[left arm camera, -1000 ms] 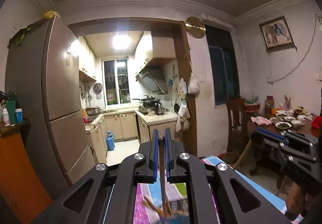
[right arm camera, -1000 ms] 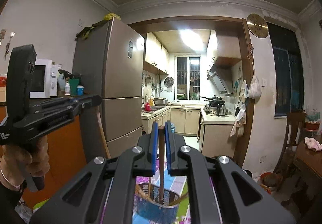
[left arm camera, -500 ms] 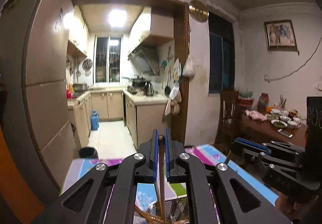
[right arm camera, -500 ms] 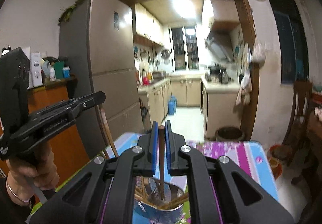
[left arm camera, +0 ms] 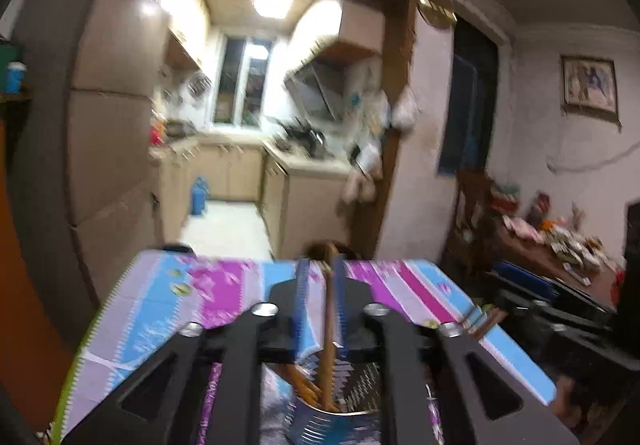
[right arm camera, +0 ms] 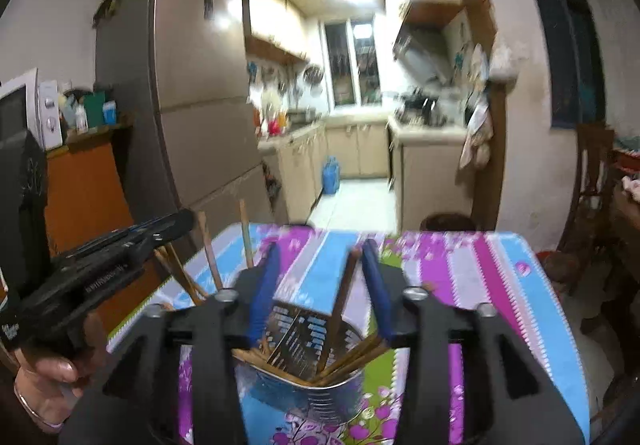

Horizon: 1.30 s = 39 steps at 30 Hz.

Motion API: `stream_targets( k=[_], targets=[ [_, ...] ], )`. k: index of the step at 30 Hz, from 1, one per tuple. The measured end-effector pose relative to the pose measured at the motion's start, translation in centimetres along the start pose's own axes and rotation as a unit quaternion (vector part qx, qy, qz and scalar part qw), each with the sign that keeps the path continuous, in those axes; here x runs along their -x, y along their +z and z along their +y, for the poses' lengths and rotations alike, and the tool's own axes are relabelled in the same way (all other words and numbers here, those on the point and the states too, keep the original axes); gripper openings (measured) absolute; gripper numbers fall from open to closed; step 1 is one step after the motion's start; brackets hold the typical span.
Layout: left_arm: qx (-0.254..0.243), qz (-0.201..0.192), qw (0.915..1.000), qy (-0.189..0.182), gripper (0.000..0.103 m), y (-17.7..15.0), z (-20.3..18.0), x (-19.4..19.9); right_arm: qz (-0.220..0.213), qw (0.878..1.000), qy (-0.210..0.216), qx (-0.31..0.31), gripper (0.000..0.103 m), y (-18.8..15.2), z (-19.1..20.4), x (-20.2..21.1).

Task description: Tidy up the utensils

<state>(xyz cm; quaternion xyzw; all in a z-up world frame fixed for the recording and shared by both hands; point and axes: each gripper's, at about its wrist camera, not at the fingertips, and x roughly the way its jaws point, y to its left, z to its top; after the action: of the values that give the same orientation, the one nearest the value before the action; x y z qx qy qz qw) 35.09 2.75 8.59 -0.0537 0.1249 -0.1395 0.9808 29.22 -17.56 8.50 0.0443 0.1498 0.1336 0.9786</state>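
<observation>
Where both wrist views looked down, a table [right arm camera: 460,265] covered in a striped purple, blue and white floral cloth was observed, with a kitchen doorway and a refrigerator [right arm camera: 192,85] beyond it. A perforated metal utensil holder [right arm camera: 304,385] was found standing on the cloth, directly beneath both grippers, with several wooden chopsticks leaning inside it. The right gripper [right arm camera: 320,257] was recorded with its jaws spread wide; one chopstick [right arm camera: 340,309] was seen tilted against the right finger, its lower end inside the holder. The left gripper [left arm camera: 320,277] was noted with jaws narrowly parted and an upright chopstick [left arm camera: 329,325] between them, lower end in the holder; firm contact could not be confirmed owing to blur.
</observation>
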Motion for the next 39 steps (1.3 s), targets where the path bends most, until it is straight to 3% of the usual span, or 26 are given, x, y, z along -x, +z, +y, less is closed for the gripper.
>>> stream_targets(
  k=[1, 2, 3, 6, 8, 9, 13, 19, 22, 24, 29, 39],
  targets=[
    [0.0, -0.028, 0.9995, 0.016, 0.044, 0.6, 0.1, 1.8, -0.014, 1.0, -0.004, -0.002, 0.047, 0.3, -0.2, 1.4],
    [-0.002, -0.047, 0.9985, 0.026, 0.054, 1.1, 0.1, 3.4, -0.032, 0.999, -0.016, -0.002, 0.056, 0.6, -0.5, 3.2],
    [-0.006, -0.07, 0.9969, 0.037, 0.058, 1.5, 0.0, 5.3, -0.051, 0.998, -0.024, -0.003, 0.067, 0.7, -0.7, 4.9],
    [-0.022, -0.125, 0.9897, 0.066, 0.076, 2.2, -0.9, 11.2, -0.088, 0.995, -0.046, -0.002, 0.087, 0.8, -1.1, 9.1],
    [-0.034, -0.165, 0.9823, 0.081, 0.096, 1.8, -2.1, 16.0, -0.109, 0.992, -0.064, -0.005, 0.094, 0.4, -1.3, 12.6],
    [-0.04, -0.179, 0.9792, 0.087, 0.099, 1.5, -2.7, 17.8, -0.113, 0.991, -0.072, -0.006, 0.098, 0.2, -1.4, 13.6],
    [-0.078, -0.198, 0.9707, 0.112, 0.098, -1.4, -5.8, 24.7, -0.128, 0.984, -0.125, -0.006, 0.098, -2.3, 0.3, 19.4],
    [-0.065, -0.164, 0.9808, 0.083, 0.098, -6.5, -9.1, 29.6, -0.153, 0.972, -0.176, 0.015, 0.098, -7.0, 4.0, 25.4],
    [-0.062, -0.146, 0.9819, 0.103, 0.098, -9.0, -10.9, 31.0, -0.164, 0.972, -0.17, 0.014, 0.098, -9.1, 5.3, 27.9],
    [-0.061, -0.15, 0.9796, 0.119, 0.098, -10.9, -11.5, 32.0, -0.17, 0.966, -0.191, 0.019, 0.098, -10.4, 5.9, 29.1],
    [-0.047, -0.151, 0.9755, 0.153, 0.098, -13.6, -12.1, 33.7, -0.161, 0.958, -0.235, 0.031, 0.098, -12.4, 6.4, 29.8],
    [-0.054, -0.127, 0.9751, 0.174, 0.098, -13.9, -12.7, 34.0, -0.107, 0.963, -0.249, 0.012, 0.098, -13.6, 5.5, 29.1]
  ],
)
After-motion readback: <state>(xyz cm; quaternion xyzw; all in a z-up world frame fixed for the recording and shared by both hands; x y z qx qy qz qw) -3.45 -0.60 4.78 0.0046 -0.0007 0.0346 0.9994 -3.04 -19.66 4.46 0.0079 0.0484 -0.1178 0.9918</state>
